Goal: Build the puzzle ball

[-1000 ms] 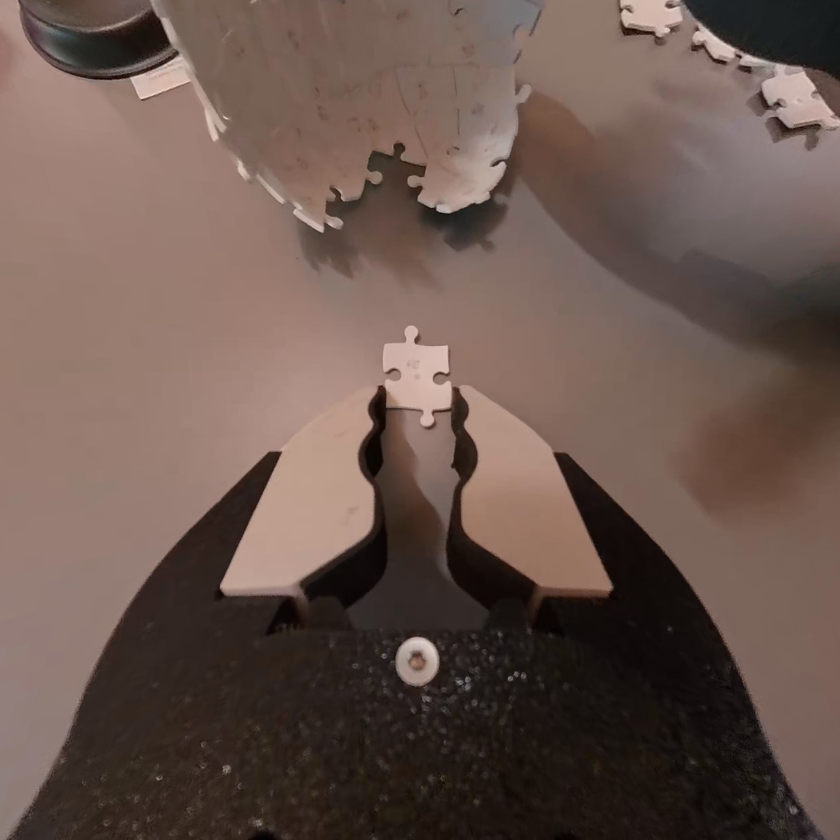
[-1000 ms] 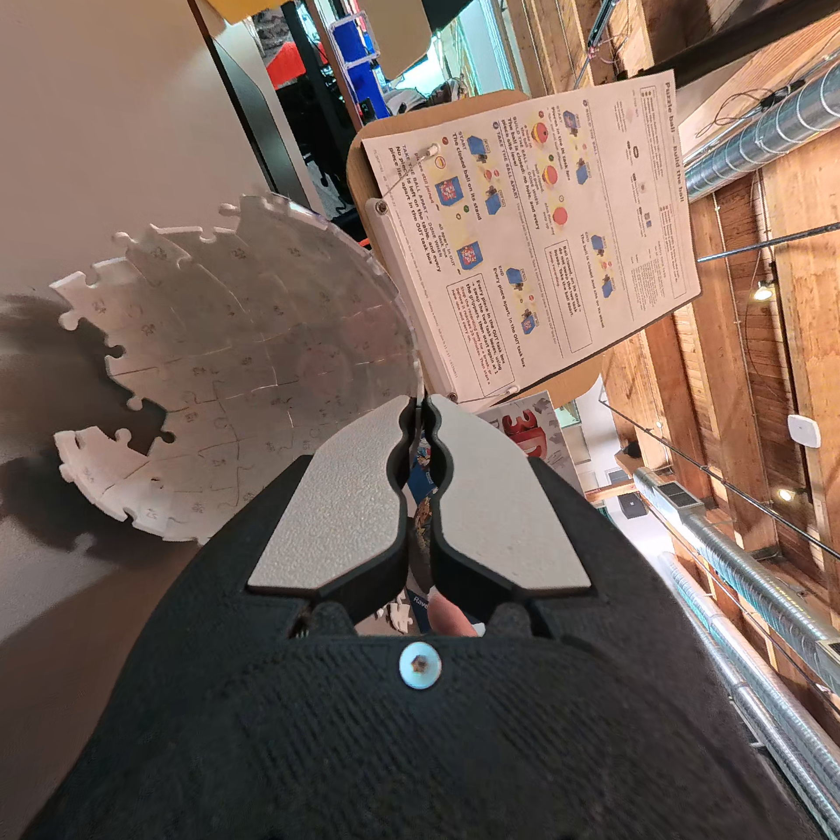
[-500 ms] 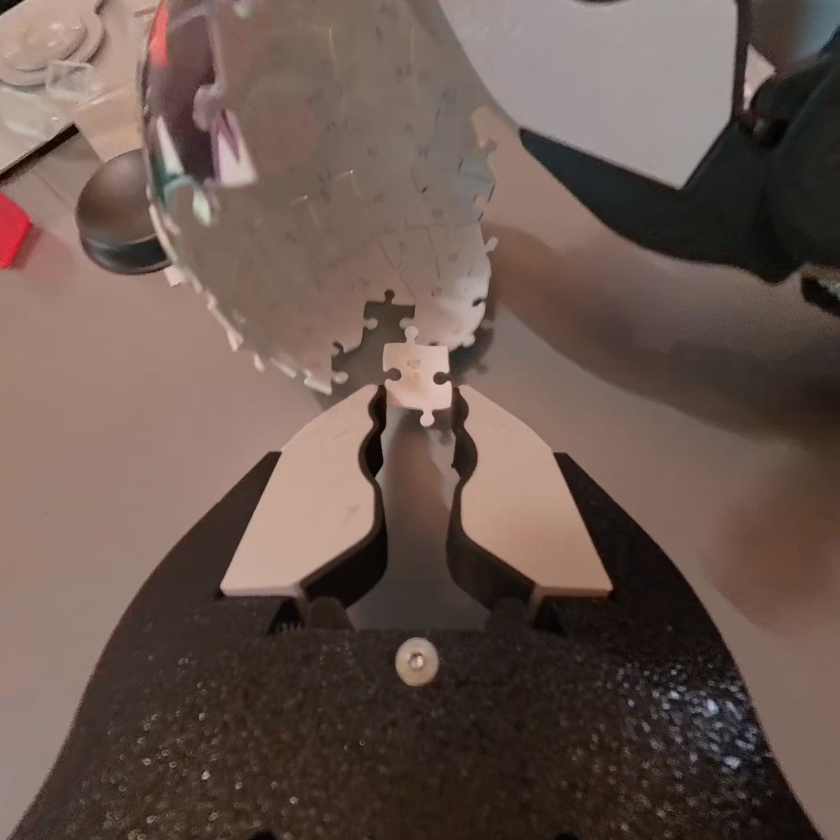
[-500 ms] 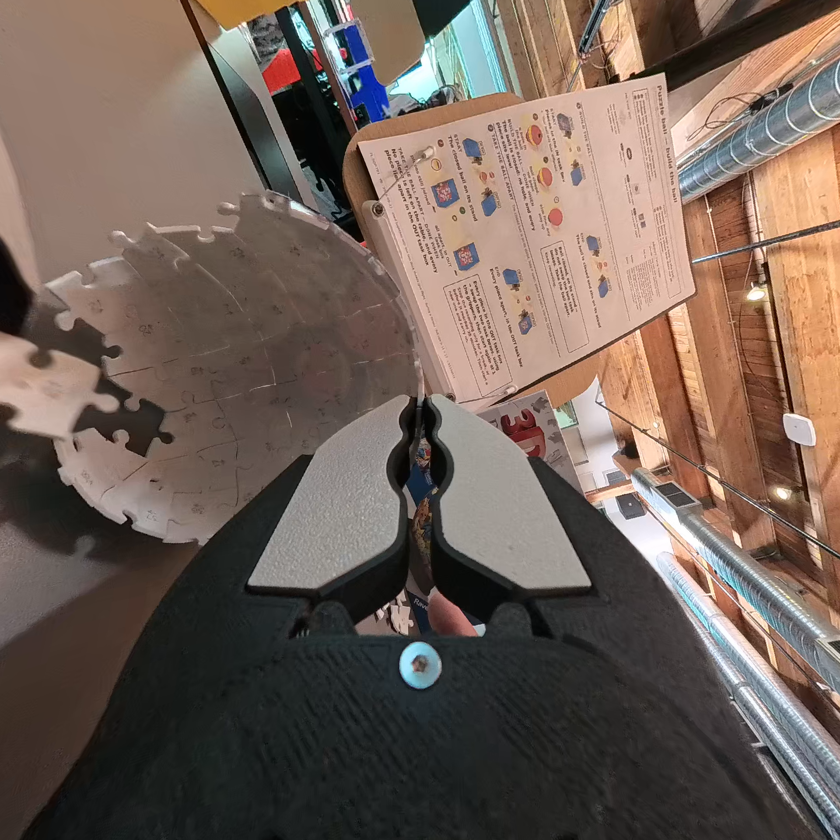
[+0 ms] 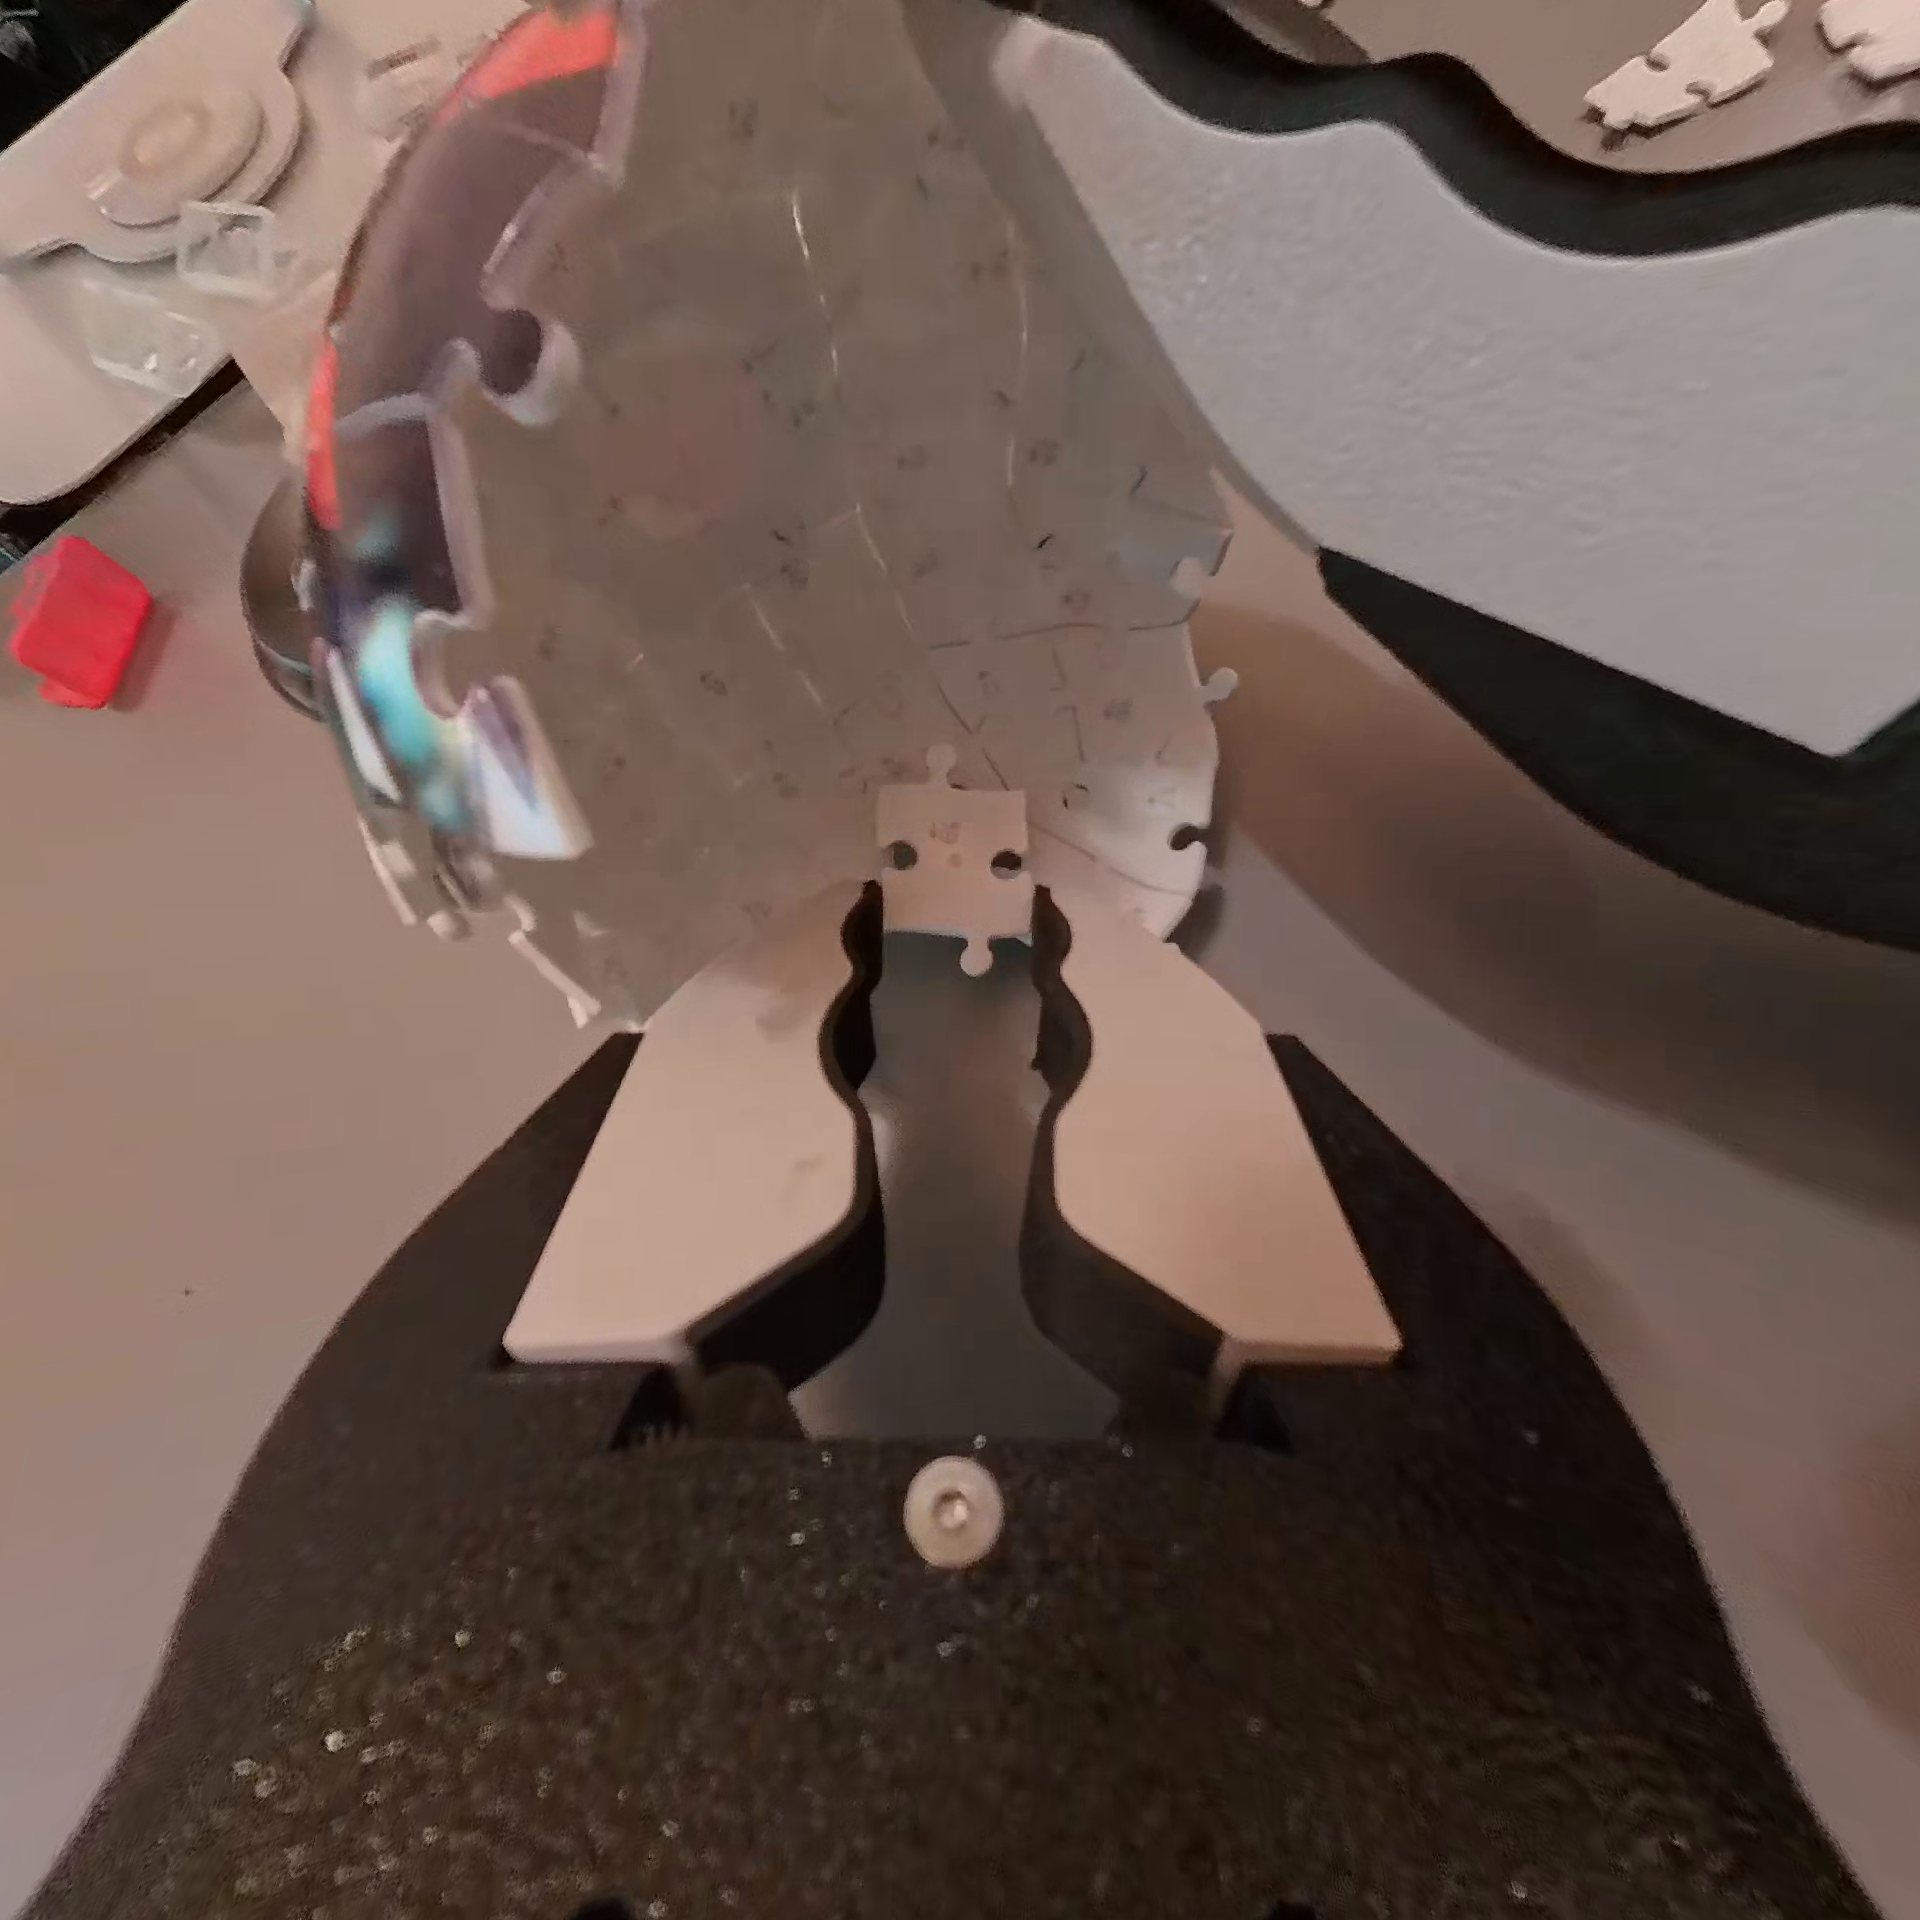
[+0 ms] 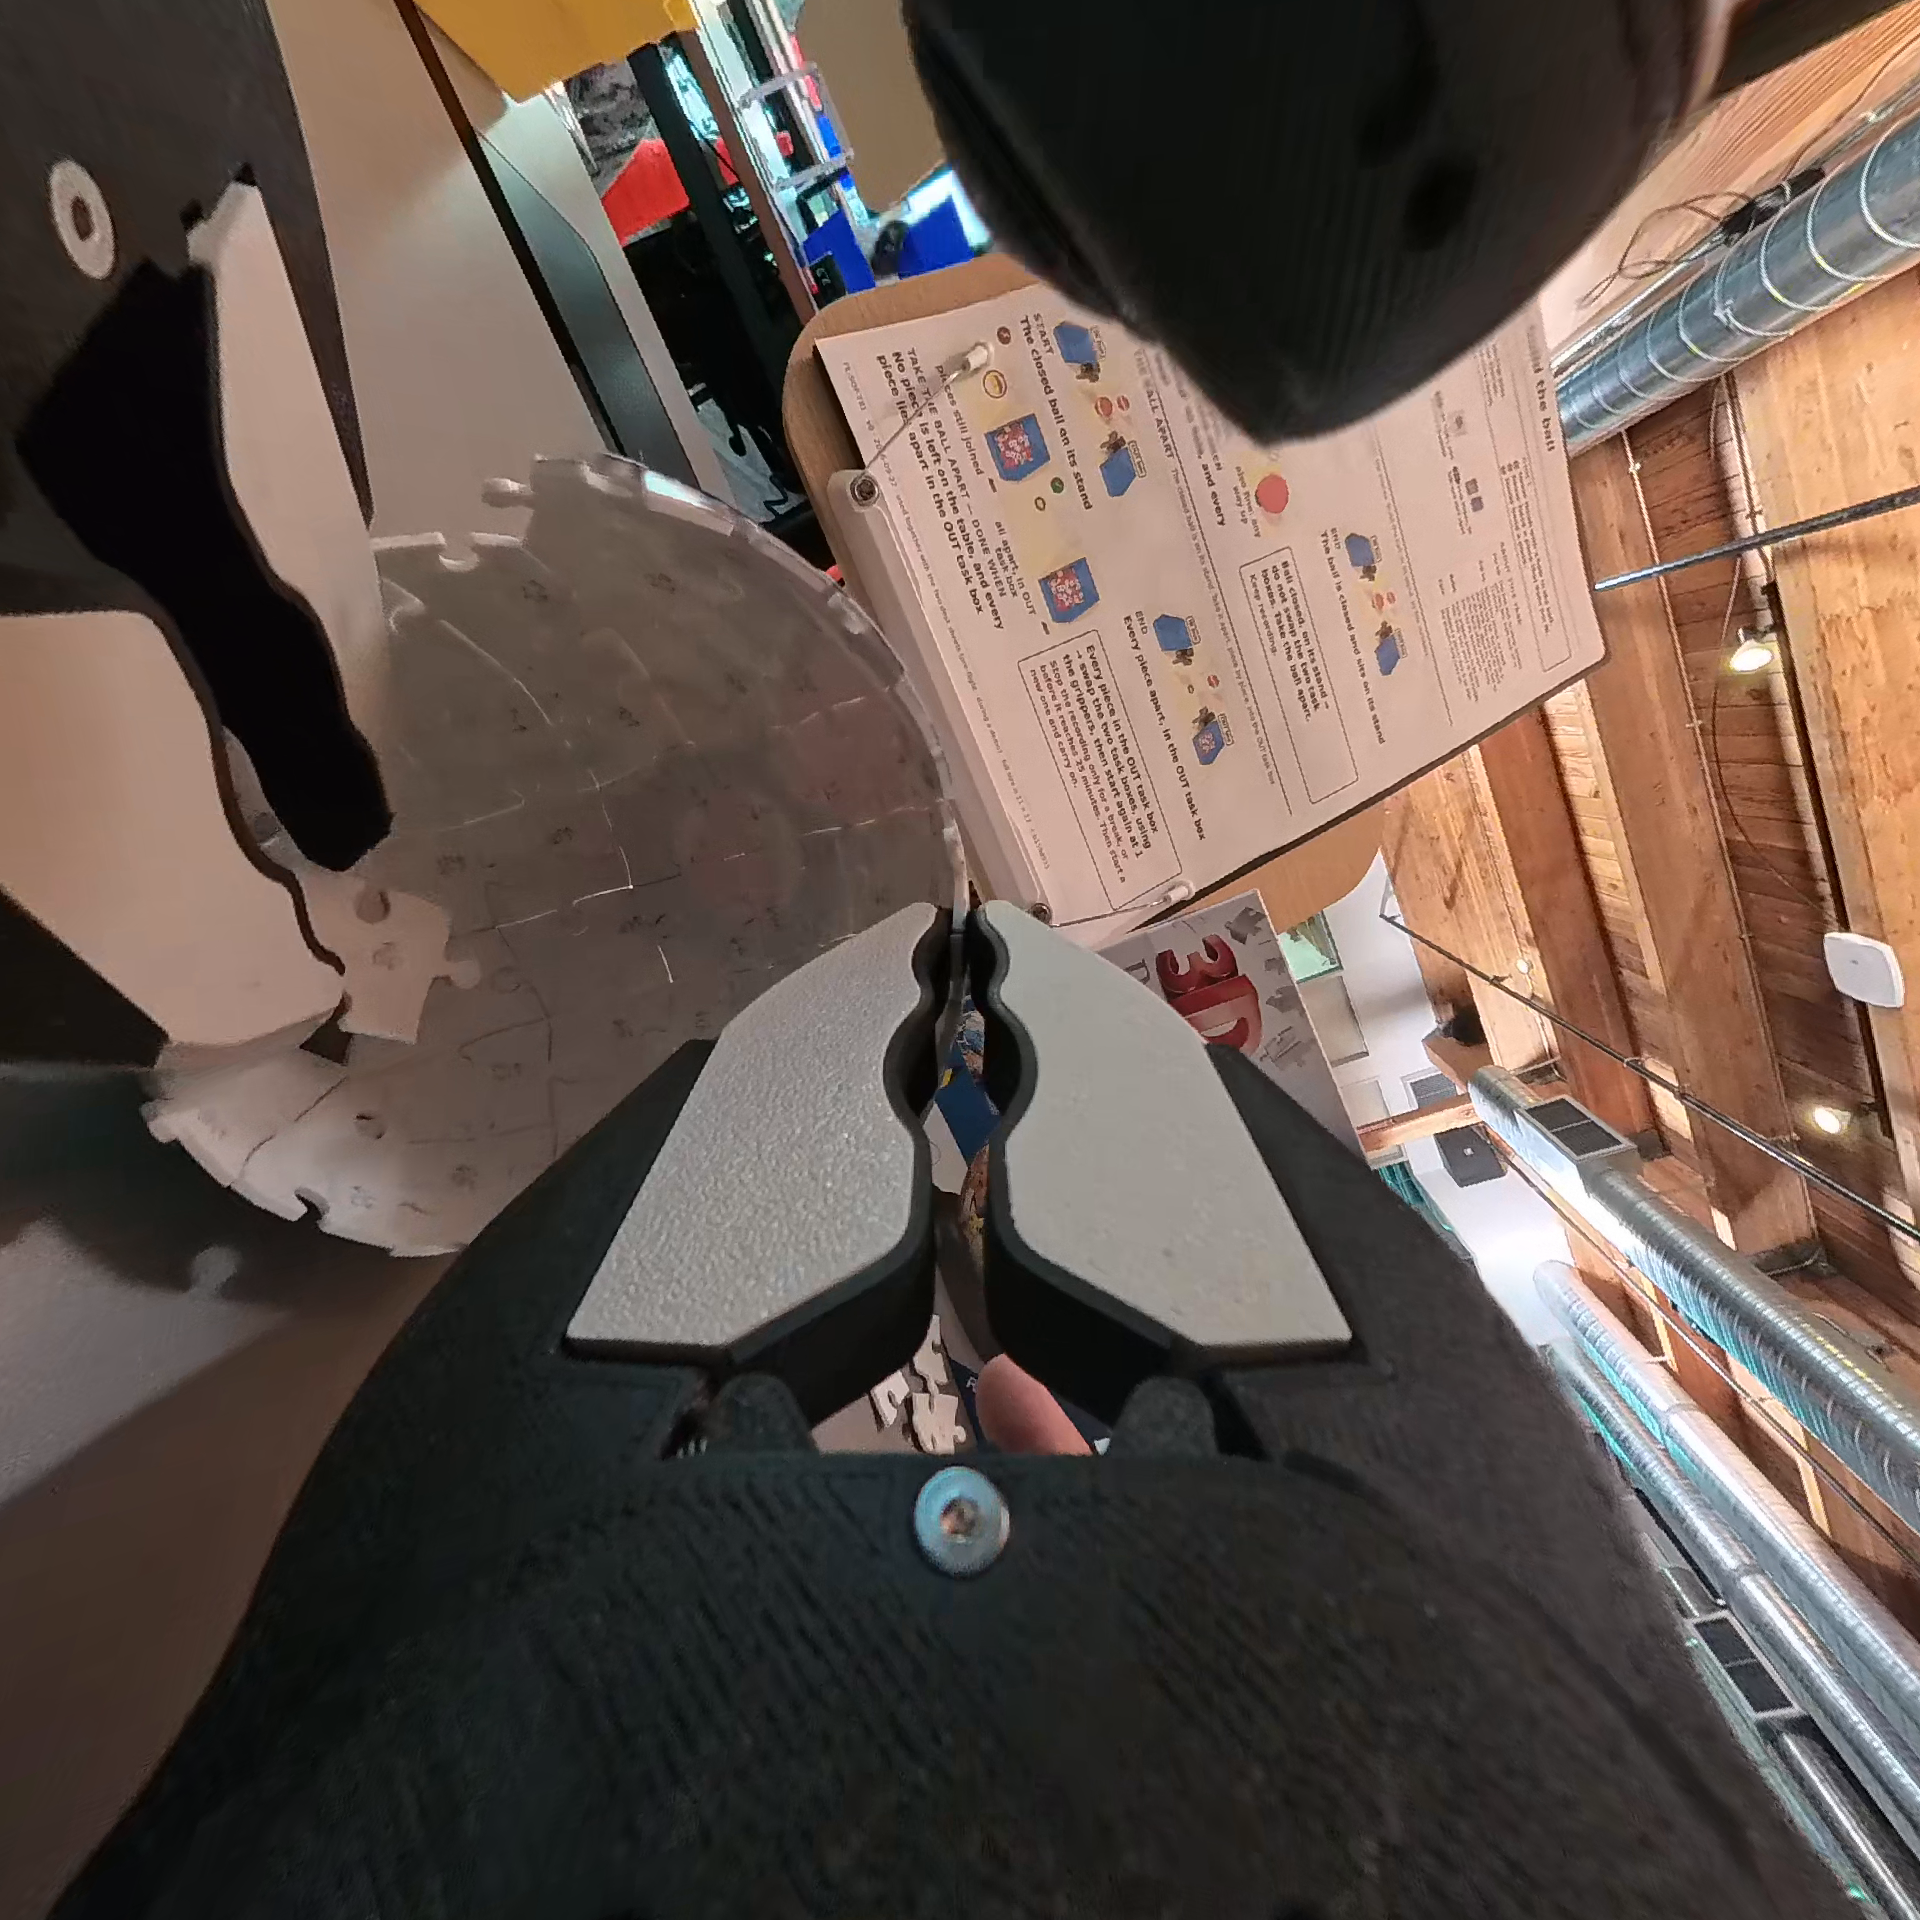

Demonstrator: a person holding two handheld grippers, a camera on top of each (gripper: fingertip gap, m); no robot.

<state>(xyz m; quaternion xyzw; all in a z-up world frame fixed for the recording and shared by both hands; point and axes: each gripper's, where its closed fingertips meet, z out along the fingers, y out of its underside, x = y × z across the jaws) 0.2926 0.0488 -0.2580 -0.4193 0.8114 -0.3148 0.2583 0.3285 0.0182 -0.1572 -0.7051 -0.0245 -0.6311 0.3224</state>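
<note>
Grey table (image 5: 156, 1091) below. Curved, part-built puzzle ball shell (image 5: 790, 540), pale inner face showing, held upright in air: right gripper (image 6: 958, 940) pinched tight on its rim. Left gripper (image 5: 956, 914) clamps single white puzzle piece (image 5: 954, 854) by side edges, knob pointing at shell's lower edge, touching or just beside it. Advice: line knob with matching notch, keep piece flush with curve, press gently, steady shell.

Dim warm left view, motion-blurred; right view brighter, sharp (fisheye-bent edges).
</note>
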